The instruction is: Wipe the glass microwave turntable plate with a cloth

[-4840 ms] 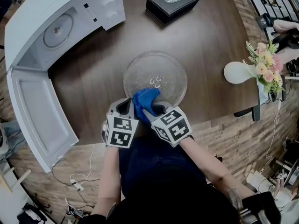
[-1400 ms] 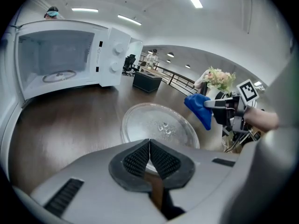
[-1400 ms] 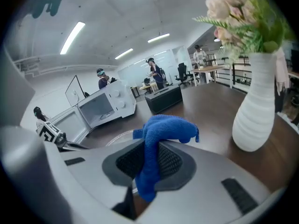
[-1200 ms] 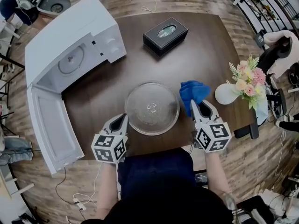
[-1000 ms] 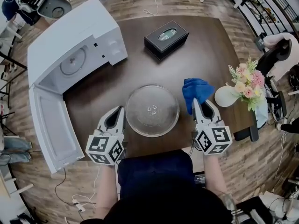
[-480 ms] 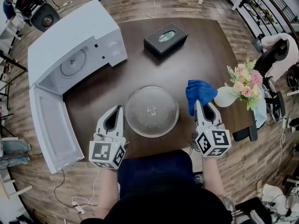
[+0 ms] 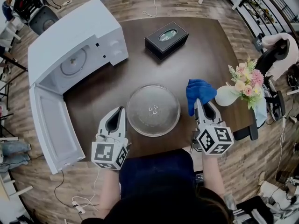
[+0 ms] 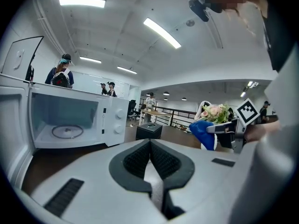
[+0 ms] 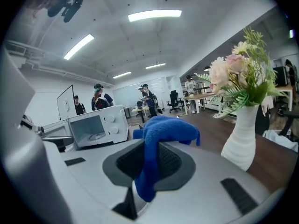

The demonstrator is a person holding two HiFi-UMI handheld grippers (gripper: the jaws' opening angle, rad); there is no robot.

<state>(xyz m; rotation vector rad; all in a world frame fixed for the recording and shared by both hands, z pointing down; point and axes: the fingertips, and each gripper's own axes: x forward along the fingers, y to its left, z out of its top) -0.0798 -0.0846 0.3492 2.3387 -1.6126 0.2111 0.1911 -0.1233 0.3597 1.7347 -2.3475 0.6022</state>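
**Fig.** Glass plate (image 7: 153, 110) lay bare mid-table (image 7: 205, 45), betw. the two grippers. Cloth (image 7: 198, 93) was clamped in right gripper (image 7: 202, 102), off the plate's right side, near the vase (image 7: 229, 96). Left gripper (image 7: 117, 112) was closed on nothing, just left of plate. Judged: cloth should be kept clear of the vase & spread flat if wiping is resumed. Vs. 4.8 s earlier: cloth was then bunched at plate's near rim w/ both grippers at it; since taken aside.
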